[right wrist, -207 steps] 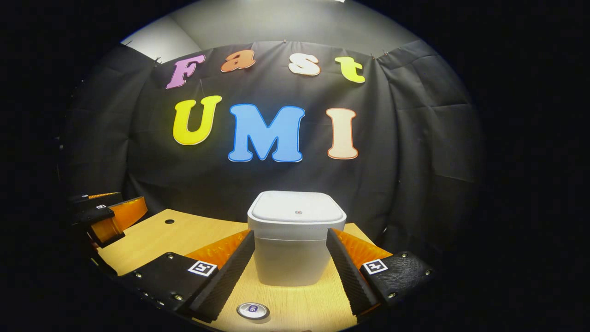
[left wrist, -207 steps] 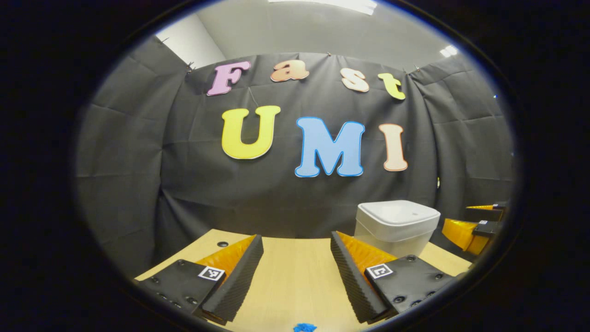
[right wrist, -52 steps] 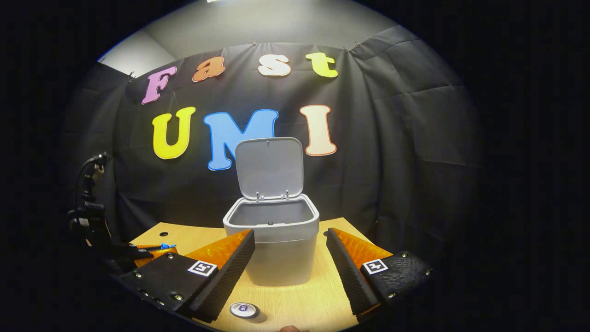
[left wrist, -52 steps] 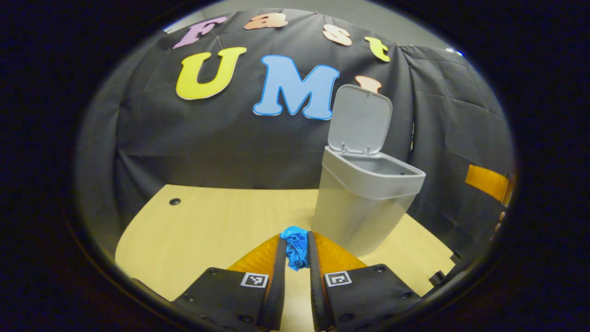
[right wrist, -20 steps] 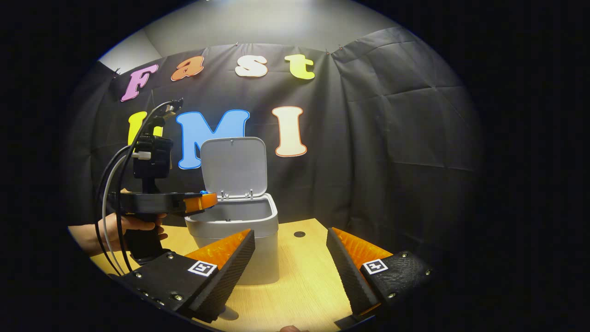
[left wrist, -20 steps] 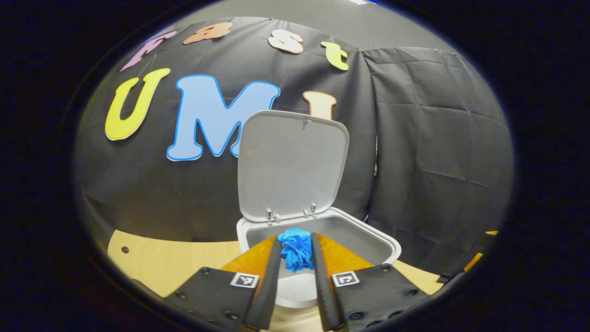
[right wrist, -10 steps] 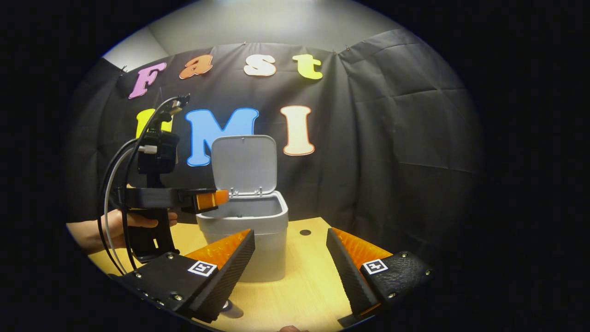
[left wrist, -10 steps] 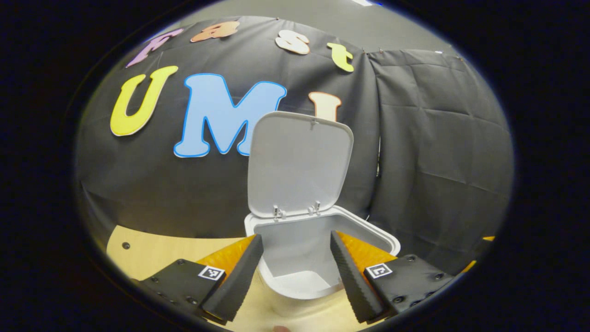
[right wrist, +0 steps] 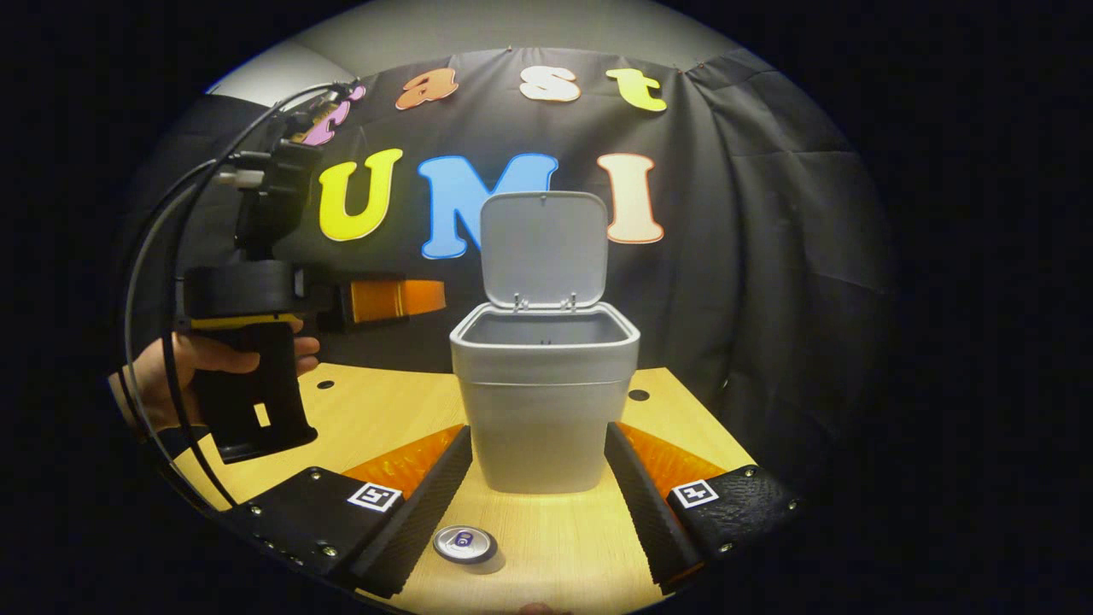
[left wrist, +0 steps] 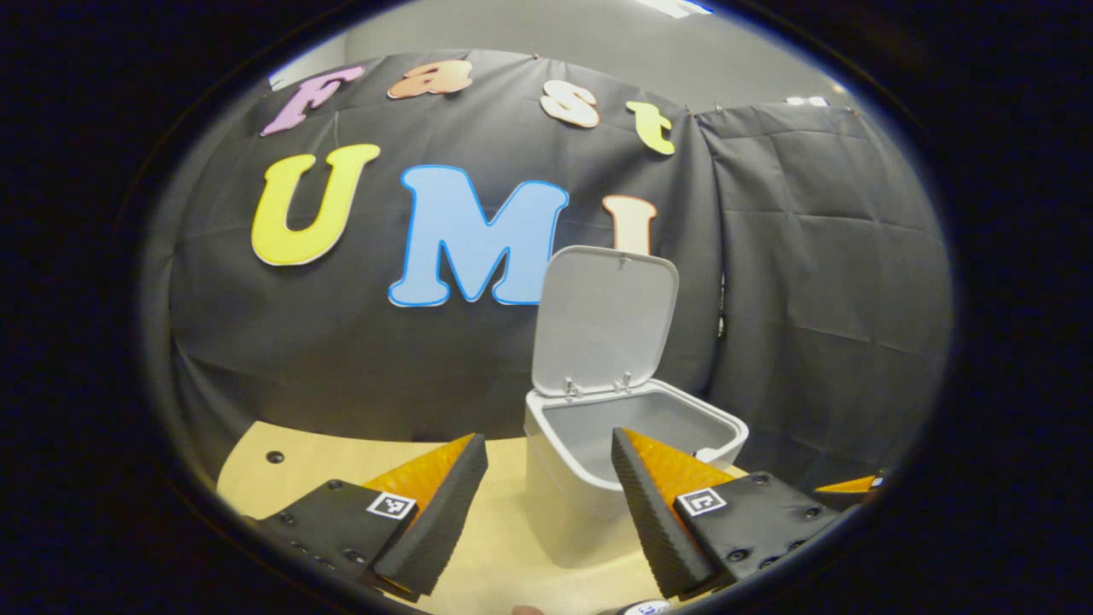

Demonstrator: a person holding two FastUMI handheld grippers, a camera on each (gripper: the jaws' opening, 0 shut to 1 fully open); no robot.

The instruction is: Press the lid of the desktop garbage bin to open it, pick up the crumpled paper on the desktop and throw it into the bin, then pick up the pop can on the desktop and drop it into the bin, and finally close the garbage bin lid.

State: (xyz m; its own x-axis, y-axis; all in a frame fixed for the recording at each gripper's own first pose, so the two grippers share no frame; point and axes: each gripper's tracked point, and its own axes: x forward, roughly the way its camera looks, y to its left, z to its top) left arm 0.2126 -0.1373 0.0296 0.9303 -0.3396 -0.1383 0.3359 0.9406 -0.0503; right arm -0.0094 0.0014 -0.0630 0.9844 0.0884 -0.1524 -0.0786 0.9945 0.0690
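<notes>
The grey desktop bin (right wrist: 544,410) stands on the wooden table (right wrist: 384,418) with its lid (right wrist: 544,248) swung upright. In the right gripper view my right gripper (right wrist: 536,434) is open, its fingers flanking the bin's front. The pop can (right wrist: 464,542) stands upright between them, close in front of me. My left gripper (right wrist: 427,297), held by a hand (right wrist: 162,376), hovers at rim height left of the bin. In the left gripper view that gripper (left wrist: 547,437) is open and holds nothing, with the bin (left wrist: 581,504) and raised lid (left wrist: 606,316) just ahead to the right.
The black cloth wall stands close behind the bin. The table has small round holes (right wrist: 638,395) near its back edge. Cables loop from the left gripper's handle. Bare tabletop (left wrist: 324,461) lies left of the bin.
My left gripper opened over the bin and let go of the blue crumpled paper, then drew back to the left. My right gripper swung round to face the bin and the can.
</notes>
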